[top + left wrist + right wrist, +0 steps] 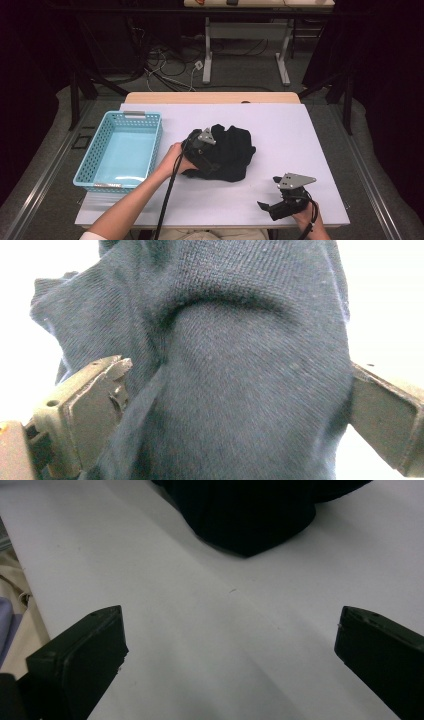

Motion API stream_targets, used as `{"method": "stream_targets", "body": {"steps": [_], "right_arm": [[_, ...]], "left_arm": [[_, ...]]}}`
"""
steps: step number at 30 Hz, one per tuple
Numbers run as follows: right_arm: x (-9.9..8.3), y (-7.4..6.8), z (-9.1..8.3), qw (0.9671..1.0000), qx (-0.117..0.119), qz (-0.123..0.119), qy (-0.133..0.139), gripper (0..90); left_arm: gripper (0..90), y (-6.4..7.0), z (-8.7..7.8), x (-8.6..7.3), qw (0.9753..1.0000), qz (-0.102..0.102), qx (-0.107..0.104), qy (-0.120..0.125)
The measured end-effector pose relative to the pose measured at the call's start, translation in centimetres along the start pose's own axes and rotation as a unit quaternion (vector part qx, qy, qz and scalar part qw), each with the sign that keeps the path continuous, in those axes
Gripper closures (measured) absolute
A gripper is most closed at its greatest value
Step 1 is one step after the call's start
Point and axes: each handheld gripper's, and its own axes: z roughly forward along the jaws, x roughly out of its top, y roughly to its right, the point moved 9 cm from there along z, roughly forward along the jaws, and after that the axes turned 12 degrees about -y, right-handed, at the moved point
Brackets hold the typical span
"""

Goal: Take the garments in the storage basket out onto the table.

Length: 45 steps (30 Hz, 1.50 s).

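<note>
Here the white table (300,150) takes up the middle of the high view, with a bare wooden strip along its far edge. At the left of the frame a light blue plastic basket (100,145) with perforated walls sits on the table, nothing visible inside it. Just right of the basket, near the centre of the frame, a dark knitted garment (232,152) lies crumpled in a heap on the white surface. The left gripper (196,150) is pressed into the left side of that heap, held by the person's left hand (172,157), whose forearm comes up from the bottom of the frame. In the left gripper view the knit cloth (240,390) bulges between the two jaws, which stand wide apart with the fabric touching both; they have not closed on it. The right gripper (267,205) sits low at the lower right of the high view, well apart from the garment, held by the right hand (307,220). In the right gripper view its jaws are spread wide over bare table (210,645), and the edge of the garment (250,520) lies at the top of the frame.
</note>
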Motion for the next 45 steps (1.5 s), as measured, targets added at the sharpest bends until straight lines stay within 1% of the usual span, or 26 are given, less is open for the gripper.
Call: {"method": "stream_targets", "body": {"steps": [2, 3, 4, 5, 6, 7, 8, 9, 10, 11, 15, 17, 18, 20, 22, 24, 25, 27, 31, 34, 38, 39, 42, 43, 45], "right_arm": [[-0.1, 0.0, 0.0, 1.0000, 0.002, 0.001, -0.005, 0.0], [-0.1, 0.0, 0.0, 1.0000, 0.002, 0.002, -0.005, 0.0], [0.0, 0.1, 0.0, 1.0000, -0.001, 0.000, 0.002, 0.0], [0.0, 0.1, 0.0, 1.0000, -0.002, -0.001, 0.002, 0.0], [0.0, 0.1, -0.1, 1.0000, 0.000, -0.001, 0.000, 0.0], [0.0, 0.1, 0.0, 1.0000, -0.001, 0.002, 0.003, 0.0], [0.0, 0.0, 0.0, 1.0000, 0.000, 0.006, 0.004, 0.0], [0.0, 0.1, 0.0, 1.0000, -0.001, 0.004, 0.001, 0.0], [-0.1, 0.1, 0.0, 1.0000, 0.000, 0.002, -0.003, 0.0], [0.0, 0.0, 0.0, 1.0000, -0.001, 0.003, 0.002, 0.0], [0.0, 0.0, 0.0, 1.0000, 0.000, 0.001, 0.000, 0.0], [-0.1, 0.0, 0.0, 1.0000, 0.002, 0.002, -0.006, 0.0], [0.0, 0.1, 0.1, 1.0000, -0.001, 0.004, 0.002, 0.0], [0.0, 0.0, 0.0, 1.0000, 0.000, 0.000, -0.002, 0.0], [0.0, 0.0, 0.0, 1.0000, 0.001, -0.001, 0.001, 0.0], [0.0, 0.0, 0.1, 1.0000, -0.001, 0.001, -0.002, 0.0], [0.0, 0.0, 0.1, 1.0000, -0.002, 0.003, 0.001, 0.0], [0.0, 0.0, 0.1, 1.0000, -0.002, 0.003, 0.001, 0.0], [0.0, 0.0, 0.1, 1.0000, -0.001, 0.000, 0.000, 0.0], [0.0, 0.0, 0.1, 1.0000, -0.002, 0.004, 0.000, 0.0], [0.0, 0.0, 0.1, 1.0000, -0.003, 0.003, 0.001, 0.0], [0.0, 0.0, 0.1, 1.0000, -0.003, 0.004, 0.000, 0.0], [0.0, 0.0, 0.1, 1.0000, 0.000, 0.002, 0.002, 0.0], [0.1, 0.0, 0.1, 1.0000, 0.000, 0.001, 0.003, 0.0], [0.0, 0.0, 0.1, 1.0000, -0.001, 0.003, 0.001, 0.0]], "left_arm": [[0.4, 0.0, -0.6, -0.3, 1.0000, -0.004, -0.002, -0.001], [0.0, 0.0, -0.9, -0.4, 1.0000, -0.006, 0.002, 0.003], [0.0, 0.0, -1.1, -0.5, 1.0000, -0.006, 0.003, 0.005], [0.0, -0.1, -1.4, -0.8, 0.9999, -0.013, 0.006, 0.006], [0.0, -0.2, -1.6, -0.9, 0.9998, -0.015, 0.007, 0.010], [0.0, -0.3, -1.9, -1.1, 0.9997, -0.018, 0.008, 0.010], [0.0, -0.4, -2.2, -1.4, 0.9997, -0.019, 0.008, 0.009], [0.0, -0.5, -2.4, -1.6, 0.9997, -0.020, 0.012, 0.007], [0.0, -0.5, -2.6, -1.9, 0.9997, -0.023, 0.012, 0.006], [0.0, -0.6, -2.8, -2.2, 0.9996, -0.025, 0.014, 0.005], [0.0, -0.6, -3.4, -3.8, 0.9994, -0.029, 0.019, -0.007], [0.0, -0.7, -3.7, -4.3, 0.9993, -0.032, 0.020, -0.007], [0.0, -0.8, -3.8, -4.5, 0.9992, -0.033, 0.020, -0.007], [0.0, -0.8, -4.1, -5.1, 0.9991, -0.036, 0.021, -0.009], [0.0, -0.8, -4.4, -5.7, 0.9988, -0.039, 0.026, -0.013], [0.0, -0.6, -4.6, -6.2, 0.9987, -0.041, 0.026, -0.014], [0.0, -0.6, -4.7, -6.5, 0.9985, -0.043, 0.030, -0.015], [0.0, -0.5, -4.9, -7.1, 0.9984, -0.047, 0.029, -0.014], [0.0, -0.3, -5.4, -8.2, 0.9978, -0.054, 0.035, -0.018], [0.0, 0.0, -5.6, -8.9, 0.9974, -0.057, 0.039, -0.018], [0.0, 0.3, -5.8, -10.1, 0.9969, -0.057, 0.047, -0.028], [0.0, 0.4, -5.8, -10.2, 0.9968, -0.060, 0.047, -0.026], [0.0, 0.6, -6.1, -10.9, 0.9966, -0.060, 0.049, -0.029], [0.0, 0.7, -6.1, -11.2, 0.9964, -0.063, 0.050, -0.026], [0.0, 0.9, -6.3, -11.6, 0.9959, -0.066, 0.057, -0.026]]}}
